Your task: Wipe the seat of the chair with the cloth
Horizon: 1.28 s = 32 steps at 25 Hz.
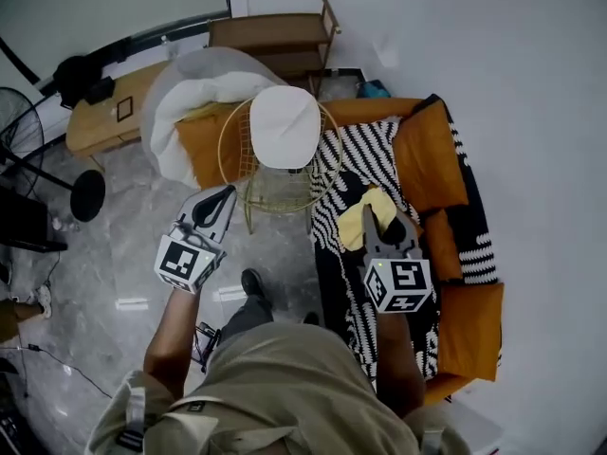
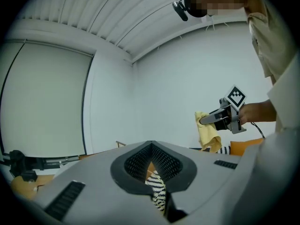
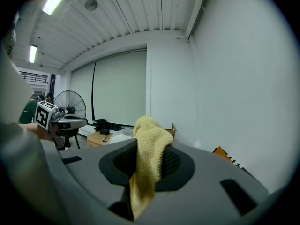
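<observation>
The chair (image 1: 285,126) has a round white seat on a gold wire frame and stands in front of me, against the sofa's end. My right gripper (image 1: 377,218) is over the sofa to the chair's right. It is shut on a yellow cloth (image 1: 363,216) that drapes over its jaws (image 3: 148,142). My left gripper (image 1: 220,197) is just left of the chair's front, above the floor, shut and holding nothing (image 2: 151,145). In the left gripper view the right gripper (image 2: 206,121) shows with the cloth (image 2: 208,133) hanging from it.
An orange sofa (image 1: 432,154) with a black-and-white striped blanket (image 1: 365,150) runs along the right wall. A white beanbag (image 1: 199,88) lies behind the chair. A low wooden bench (image 1: 100,117) and a standing fan (image 1: 43,173) are at the left, a wooden side table (image 1: 280,36) at the back.
</observation>
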Motion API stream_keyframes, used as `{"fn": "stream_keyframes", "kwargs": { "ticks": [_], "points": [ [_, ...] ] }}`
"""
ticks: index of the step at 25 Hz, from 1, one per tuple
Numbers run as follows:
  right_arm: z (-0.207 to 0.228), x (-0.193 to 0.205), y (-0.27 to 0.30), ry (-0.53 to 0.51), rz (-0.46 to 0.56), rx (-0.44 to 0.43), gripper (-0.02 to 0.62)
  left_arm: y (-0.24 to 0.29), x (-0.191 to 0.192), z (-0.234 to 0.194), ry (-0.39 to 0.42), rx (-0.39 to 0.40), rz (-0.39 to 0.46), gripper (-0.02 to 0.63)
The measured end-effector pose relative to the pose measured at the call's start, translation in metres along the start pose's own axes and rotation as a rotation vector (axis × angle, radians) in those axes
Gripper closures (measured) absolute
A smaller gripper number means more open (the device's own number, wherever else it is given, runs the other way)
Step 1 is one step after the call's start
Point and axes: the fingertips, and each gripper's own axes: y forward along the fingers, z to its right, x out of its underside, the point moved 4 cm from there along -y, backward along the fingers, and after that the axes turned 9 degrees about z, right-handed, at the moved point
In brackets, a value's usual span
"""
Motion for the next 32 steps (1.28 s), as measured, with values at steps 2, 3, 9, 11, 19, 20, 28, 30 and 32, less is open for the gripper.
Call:
{"fn": "stream_keyframes", "kwargs": {
  "ticks": [2,3,9,11,19,20,28,30,32],
  "points": [
    [-0.009,-0.004,0.017,-0.003,0.000,0.023,0.511,0.007,0.002,-0.024,0.002,0.023,0.015,0.591],
    [-0.014,-0.005,0.026,-0.005,-0.002,0.033,0.511,0.010,0.003,-0.036,-0.006,0.030,0.010,0.591],
    [-0.040,-0.012,0.073,-0.031,-0.008,0.089,0.511,0.024,0.013,-0.095,-0.038,0.066,0.035,0.591],
    [-0.047,-0.015,0.085,-0.044,-0.004,0.103,0.511,0.026,0.016,-0.111,-0.042,0.074,0.041,0.591],
    [-0.053,-0.013,0.141,-0.094,-0.023,0.115,0.508,0.040,0.027,-0.153,-0.067,0.058,0.045,0.591],
    [-0.050,-0.012,0.151,-0.093,-0.024,0.112,0.506,0.043,0.030,-0.157,-0.072,0.053,0.036,0.591],
    [-0.031,0.016,0.259,-0.048,-0.065,0.035,0.506,0.068,0.056,-0.192,-0.044,-0.006,-0.042,0.591],
    [-0.027,0.018,0.289,-0.048,-0.075,0.010,0.505,0.079,0.059,-0.207,-0.070,-0.045,-0.062,0.591],
    [-0.018,0.023,0.318,-0.053,-0.084,-0.005,0.503,0.092,0.066,-0.218,-0.094,-0.079,-0.081,0.591]
  ]
}}
